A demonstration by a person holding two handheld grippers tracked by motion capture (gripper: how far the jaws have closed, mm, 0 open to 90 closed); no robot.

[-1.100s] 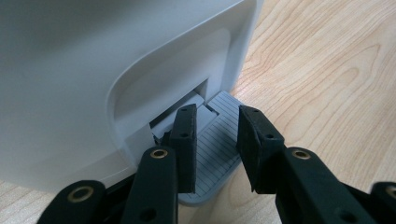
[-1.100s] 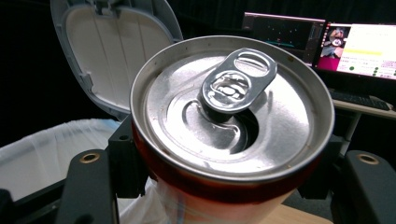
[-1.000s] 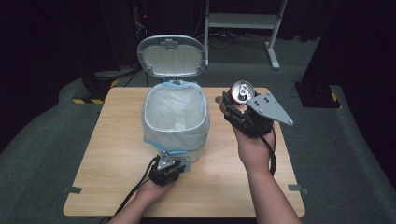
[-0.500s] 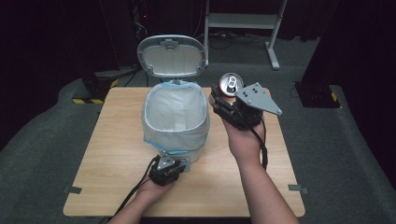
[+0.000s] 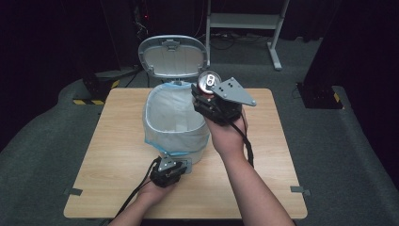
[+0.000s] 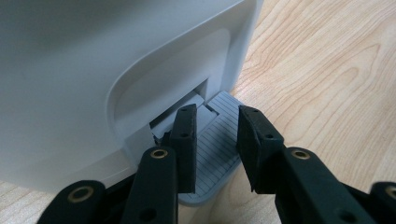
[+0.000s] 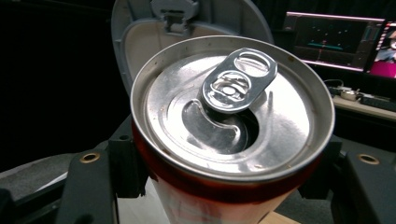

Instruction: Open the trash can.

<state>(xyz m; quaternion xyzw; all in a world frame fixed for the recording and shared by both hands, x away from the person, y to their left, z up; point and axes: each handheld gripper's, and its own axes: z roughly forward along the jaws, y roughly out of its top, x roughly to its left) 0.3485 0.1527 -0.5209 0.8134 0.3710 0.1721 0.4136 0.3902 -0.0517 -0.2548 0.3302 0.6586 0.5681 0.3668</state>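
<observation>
The left gripper [image 5: 170, 168], jaws slightly apart, presses the pedal [image 6: 215, 154] at the bin's [image 5: 175, 123] six o'clock so the lid [image 5: 173, 56] stands open (liner exposed) while the right gripper [image 5: 210, 96] clamps the can [image 5: 209, 83] at two o'clock, poised above the rim.

bin mouth [image 5: 175, 110] open, raised lid [image 5: 173, 56] behind, table [image 5: 263, 155] right side bare

1 can [image 5: 209, 81], 1 bin [image 5: 175, 123] w/ 1 pedal [image 6: 215, 154], 2 claws.
</observation>
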